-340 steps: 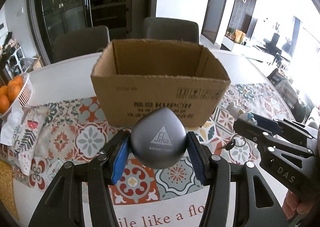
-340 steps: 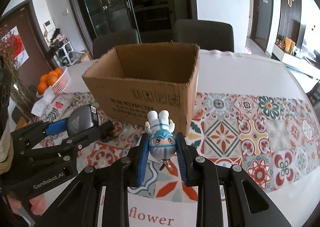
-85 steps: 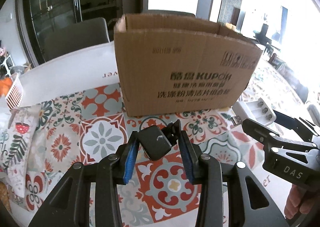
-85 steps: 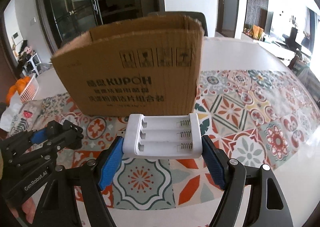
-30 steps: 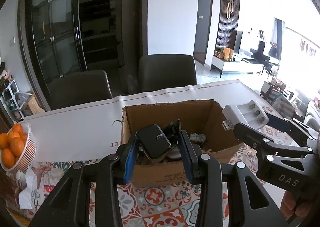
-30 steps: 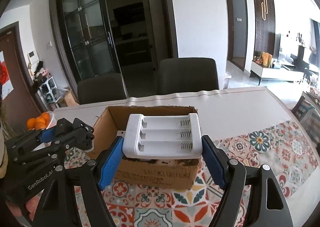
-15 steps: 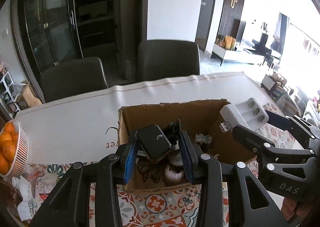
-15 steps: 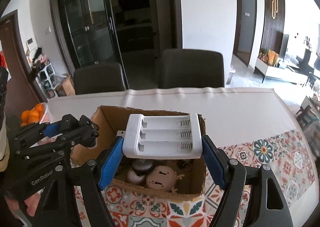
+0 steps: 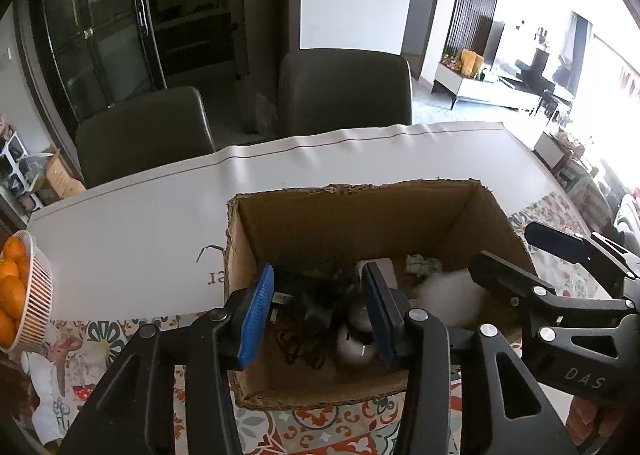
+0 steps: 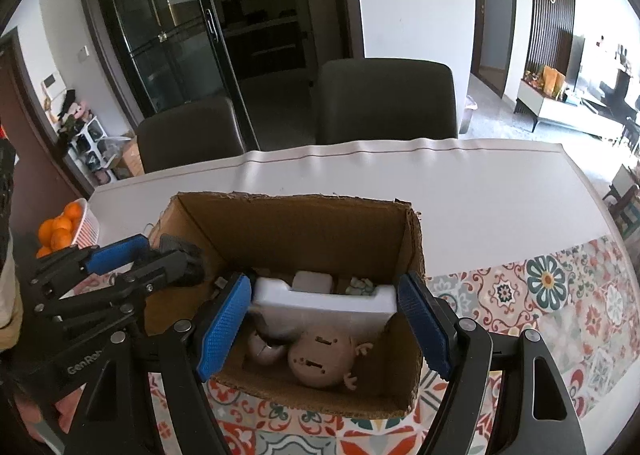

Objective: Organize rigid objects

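Hovering over the open cardboard box (image 9: 400, 223), we hold our left gripper (image 9: 318, 319) with its blue-padded jaws parted and nothing between them. Below that gap, on the left side of the box floor, sits a dark jumble of black items and cord (image 9: 308, 319), with a rounded grey object (image 9: 354, 343) just beside it; we cannot make out which piece in the jumble is which.

Our right gripper (image 10: 320, 327) hangs above the same box (image 10: 304, 231), its jaws spread wide and gripping nothing. The white battery holder (image 10: 324, 303) lies between and beneath the pads, tilted inside the box; whether it rests on the other contents or is in mid-air we cannot tell. Under it are a grey rounded piece (image 10: 264, 353) and a round-headed figurine (image 10: 322, 359) lying near the front wall. A small white block (image 10: 312, 281) and a pale crumpled item (image 10: 362, 285) sit farther back.

Each gripper shows in the other's camera: the right one (image 9: 516, 271) at the box's right rim, the left one (image 10: 156, 259) at its left rim.

Outside the box, a patterned tile-print mat (image 10: 560, 311) covers the near part of the white table (image 9: 140, 231). A basket of oranges (image 9: 20, 295) stands at the table's left edge, and two dark chairs (image 9: 344, 91) face us from the far side.
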